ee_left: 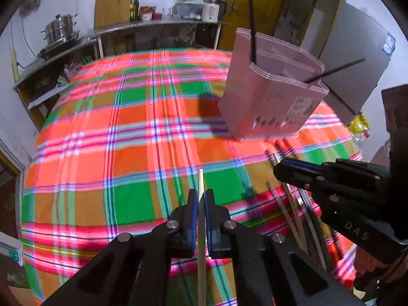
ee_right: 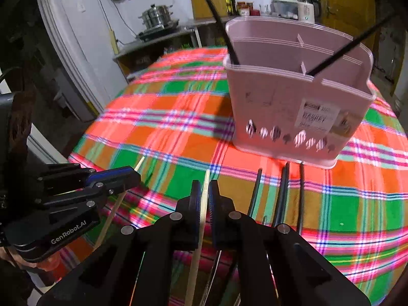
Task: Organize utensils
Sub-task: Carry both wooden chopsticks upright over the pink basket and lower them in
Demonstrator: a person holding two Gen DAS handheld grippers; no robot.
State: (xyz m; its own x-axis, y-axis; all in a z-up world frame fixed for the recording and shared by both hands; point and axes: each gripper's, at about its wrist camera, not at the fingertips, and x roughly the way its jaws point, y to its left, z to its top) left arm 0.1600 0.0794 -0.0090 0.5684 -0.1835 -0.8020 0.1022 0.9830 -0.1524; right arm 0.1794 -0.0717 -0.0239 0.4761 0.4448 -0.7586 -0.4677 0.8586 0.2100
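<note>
A pink divided utensil basket (ee_right: pixel 293 112) stands upright on the plaid tablecloth (ee_right: pixel 178 127), its inside split by thin partition walls into several compartments. Two black chopsticks (ee_right: pixel 339 53) lean in it: one rises from the near left corner and slants up to the left, the other sits by the near partition and slants up to the right. The left gripper (ee_left: pixel 201 199) is clenched on a pale wooden chopstick (ee_left: pixel 201 183), whose long axis runs straight out along the fingers, tip pointing ahead toward the far side of the table. The right gripper (ee_right: pixel 203 191) is likewise closed on a second pale chopstick (ee_right: pixel 206 178), lying lengthwise between its pads and pointing toward the basket. More dark chopsticks (ee_right: pixel 283 186) lie on the cloth just in front of the basket, roughly parallel, their far ends close to its base.
</note>
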